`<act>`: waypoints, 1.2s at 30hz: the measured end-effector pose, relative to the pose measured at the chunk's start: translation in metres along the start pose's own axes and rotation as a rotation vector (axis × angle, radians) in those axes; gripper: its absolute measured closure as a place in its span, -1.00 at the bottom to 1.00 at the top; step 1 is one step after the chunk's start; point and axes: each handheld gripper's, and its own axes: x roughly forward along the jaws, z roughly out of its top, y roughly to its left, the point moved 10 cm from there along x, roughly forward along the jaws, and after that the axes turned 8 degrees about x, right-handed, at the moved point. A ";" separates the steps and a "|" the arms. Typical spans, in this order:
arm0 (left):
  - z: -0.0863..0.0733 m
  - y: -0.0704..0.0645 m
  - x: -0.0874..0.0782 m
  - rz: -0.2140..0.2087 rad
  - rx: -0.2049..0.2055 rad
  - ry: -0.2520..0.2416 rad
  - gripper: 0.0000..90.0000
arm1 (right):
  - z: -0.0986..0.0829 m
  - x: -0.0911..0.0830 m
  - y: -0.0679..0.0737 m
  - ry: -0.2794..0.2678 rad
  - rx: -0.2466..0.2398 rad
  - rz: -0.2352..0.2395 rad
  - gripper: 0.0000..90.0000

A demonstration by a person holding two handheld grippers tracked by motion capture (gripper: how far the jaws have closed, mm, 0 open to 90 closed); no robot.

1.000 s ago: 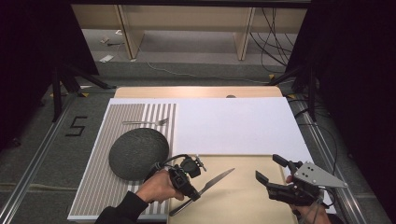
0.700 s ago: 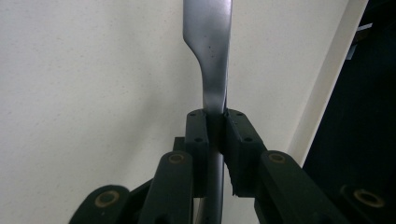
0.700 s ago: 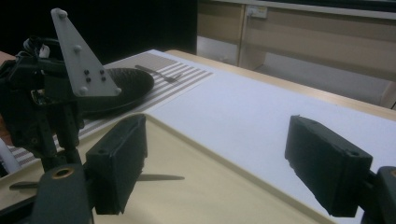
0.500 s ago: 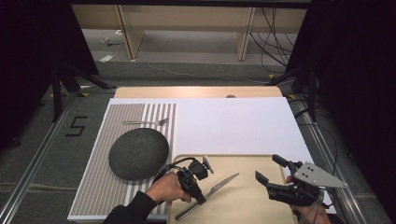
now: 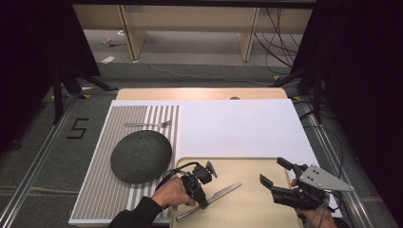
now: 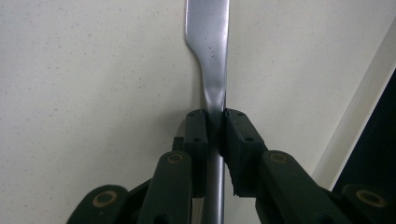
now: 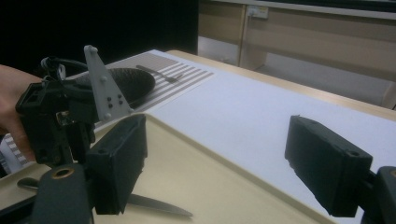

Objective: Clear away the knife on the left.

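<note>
**Knife pinched at the neck, over the tray**

The left gripper (image 5: 203, 195) has its jaws closed on a table knife (image 6: 208, 56), clamped where the handle narrows into the blade (the left gripper view shows the pads squeezing the thin steel neck from both sides). In the high view the knife (image 5: 223, 192) lies slantwise on or just above the cream tray (image 5: 247, 209), blade toward the upper right, handle end poking out below the hand; whether it touches the tray I cannot tell.

The right gripper (image 5: 285, 183) hovers over the tray's right part with jaws spread wide and nothing between them.

By my judgement the knife is stiff, light and slick: polished metal that may pivot or slip in a narrow pinch. The neck is thin, so a hold farther down the fuller handle would resist twisting better.

On the striped mat (image 5: 95, 190) sit a dark bowl (image 5: 141, 156) and a fork (image 5: 147, 124), well apart from the knife.
</note>
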 end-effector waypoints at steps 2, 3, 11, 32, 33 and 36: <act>0.000 0.001 0.000 0.004 -0.002 -0.006 0.76 | 0.000 0.000 0.000 0.000 0.000 0.000 -0.51; 0.000 0.001 0.000 0.008 -0.001 -0.009 0.75 | 0.000 0.000 0.000 -0.001 -0.003 0.001 -0.51; 0.009 0.001 -0.012 0.034 0.038 -0.104 0.53 | 0.000 -0.001 0.001 -0.001 -0.003 0.002 -0.51; 0.043 -0.021 0.005 0.129 0.250 -0.225 0.68 | 0.001 -0.001 -0.001 -0.005 -0.003 -0.008 -0.51; 0.043 -0.020 0.006 0.132 0.253 -0.220 0.72 | 0.001 -0.001 -0.002 -0.005 -0.003 -0.010 -0.51; 0.045 -0.020 0.009 0.127 0.255 -0.218 0.81 | 0.001 0.000 -0.002 -0.003 -0.005 -0.012 -0.52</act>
